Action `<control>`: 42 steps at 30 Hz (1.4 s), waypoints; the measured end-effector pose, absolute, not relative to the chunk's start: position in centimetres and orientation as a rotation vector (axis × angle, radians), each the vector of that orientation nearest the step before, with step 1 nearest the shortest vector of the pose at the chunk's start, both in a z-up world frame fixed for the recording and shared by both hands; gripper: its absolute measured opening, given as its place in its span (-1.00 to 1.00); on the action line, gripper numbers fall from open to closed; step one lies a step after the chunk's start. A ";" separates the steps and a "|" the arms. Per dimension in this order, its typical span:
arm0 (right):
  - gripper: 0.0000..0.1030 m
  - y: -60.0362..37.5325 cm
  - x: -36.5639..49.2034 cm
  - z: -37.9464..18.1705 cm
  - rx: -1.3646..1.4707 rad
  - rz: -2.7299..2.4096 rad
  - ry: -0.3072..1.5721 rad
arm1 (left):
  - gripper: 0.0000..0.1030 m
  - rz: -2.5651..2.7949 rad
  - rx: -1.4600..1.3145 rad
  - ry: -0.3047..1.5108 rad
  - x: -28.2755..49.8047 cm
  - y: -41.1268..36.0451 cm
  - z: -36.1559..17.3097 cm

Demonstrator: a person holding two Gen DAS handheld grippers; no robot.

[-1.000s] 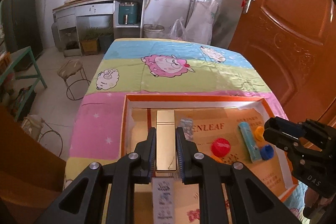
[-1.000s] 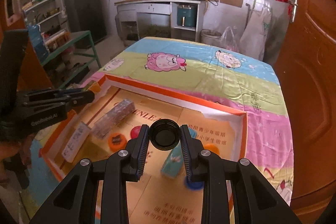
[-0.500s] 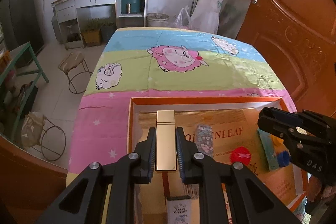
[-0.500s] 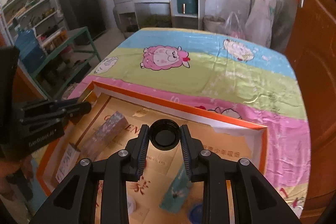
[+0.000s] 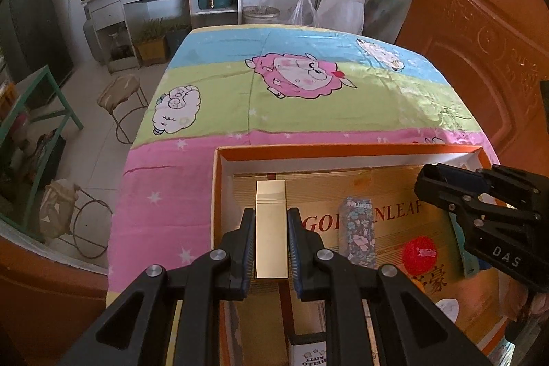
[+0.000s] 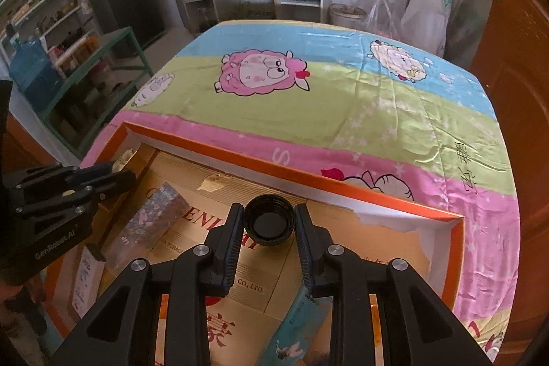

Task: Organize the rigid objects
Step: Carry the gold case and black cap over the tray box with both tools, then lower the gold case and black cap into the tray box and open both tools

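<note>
My left gripper (image 5: 271, 230) is shut on a flat gold box (image 5: 271, 222), held lengthwise over the far left corner of the orange-rimmed cardboard tray (image 5: 343, 148). My right gripper (image 6: 269, 225) is shut on a black bottle cap (image 6: 269, 223), open side facing the camera, over the tray's (image 6: 308, 175) far side. Inside the tray lie a floral-patterned box (image 5: 357, 234), a red cap (image 5: 420, 251) and a teal box (image 6: 298, 321). The right gripper (image 5: 446, 180) shows at the right of the left wrist view, and the left gripper (image 6: 113, 175) at the left of the right wrist view.
The tray rests on a table under a cartoon-sheep cloth (image 5: 291, 81) of blue, green and pink stripes. A white labelled box (image 5: 308, 354) stands at the tray's near side. Stools (image 5: 118, 95) stand left of the table, a brown door (image 5: 480, 23) to the right.
Both grippers have travelled toward the tray's far side and sunk a little, each keeping its object. The gold box now hangs near the far left corner; the cap is near the far rim.
</note>
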State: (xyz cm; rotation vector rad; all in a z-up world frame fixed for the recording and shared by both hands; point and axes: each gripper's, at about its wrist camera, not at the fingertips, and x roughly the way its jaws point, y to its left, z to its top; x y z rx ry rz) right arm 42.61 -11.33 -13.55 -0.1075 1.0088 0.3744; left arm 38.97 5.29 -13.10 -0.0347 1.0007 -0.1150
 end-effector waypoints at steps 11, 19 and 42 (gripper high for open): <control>-0.41 -10.8 43.0 -14.5 -0.139 0.357 1.028 | -0.64 -0.126 -0.023 1.005 39.2 4.9 -13.5; -0.41 -10.4 42.8 -14.8 -0.173 0.352 1.017 | -0.64 -0.132 -0.020 1.010 39.3 4.9 -13.6; -0.33 -10.6 42.1 -14.1 -0.154 0.348 0.983 | -0.29 -0.135 -0.038 0.963 38.9 4.7 -12.9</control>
